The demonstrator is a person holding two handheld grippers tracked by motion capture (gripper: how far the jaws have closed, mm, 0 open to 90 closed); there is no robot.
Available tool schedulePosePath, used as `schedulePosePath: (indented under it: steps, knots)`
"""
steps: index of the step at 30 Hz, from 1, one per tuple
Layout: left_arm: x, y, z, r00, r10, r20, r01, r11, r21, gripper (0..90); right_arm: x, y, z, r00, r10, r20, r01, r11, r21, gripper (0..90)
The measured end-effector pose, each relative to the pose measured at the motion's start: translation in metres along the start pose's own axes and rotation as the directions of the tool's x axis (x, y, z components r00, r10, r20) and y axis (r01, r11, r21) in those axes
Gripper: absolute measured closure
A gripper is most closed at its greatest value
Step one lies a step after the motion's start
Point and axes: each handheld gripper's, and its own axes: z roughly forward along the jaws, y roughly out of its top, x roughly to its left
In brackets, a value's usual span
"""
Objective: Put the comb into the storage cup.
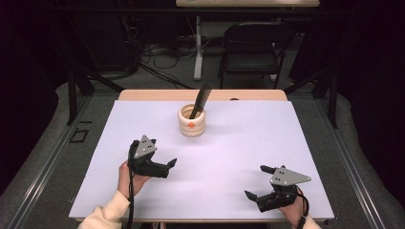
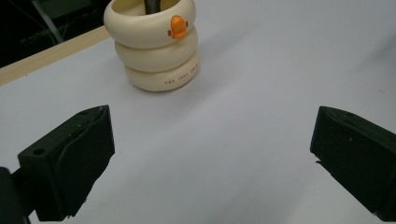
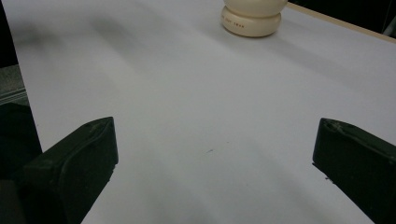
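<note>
A cream cup [image 1: 192, 122] made of three stacked rings, with a small orange mark on its front, stands at the back middle of the white table top [image 1: 239, 143]. A black comb [image 1: 201, 98] leans out of it toward the right. My left gripper [image 1: 154, 152] rests at the front left, open and empty, aimed at the cup [image 2: 159, 46] about a hand's length away. The comb's base [image 2: 152, 4] shows inside the rim. In its own view the left gripper [image 2: 212, 158] has its jaws wide apart. My right gripper [image 1: 256, 181] sits at the front right, open and empty. In its view [image 3: 215, 163] the cup [image 3: 252, 16] stands far ahead.
A strip of bare wood [image 1: 157, 95] edges the table's far side. Beyond it stand a black folding chair [image 1: 250, 47] and a white desk leg [image 1: 197, 47], with cables [image 1: 162, 59] on the floor. Metal rails [image 1: 43, 176] run along both sides of the table.
</note>
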Motion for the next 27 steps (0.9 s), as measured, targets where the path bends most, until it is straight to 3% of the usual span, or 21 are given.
schedulePosePath:
  steps: [27]
  knots:
    - [-0.012,-0.032,-0.025,0.9999,-0.012,0.008,0.013,0.9992,-0.038,0.0,0.000,0.000,0.000,1.0000,0.001,-0.003,-0.001,1.000,0.003,0.0]
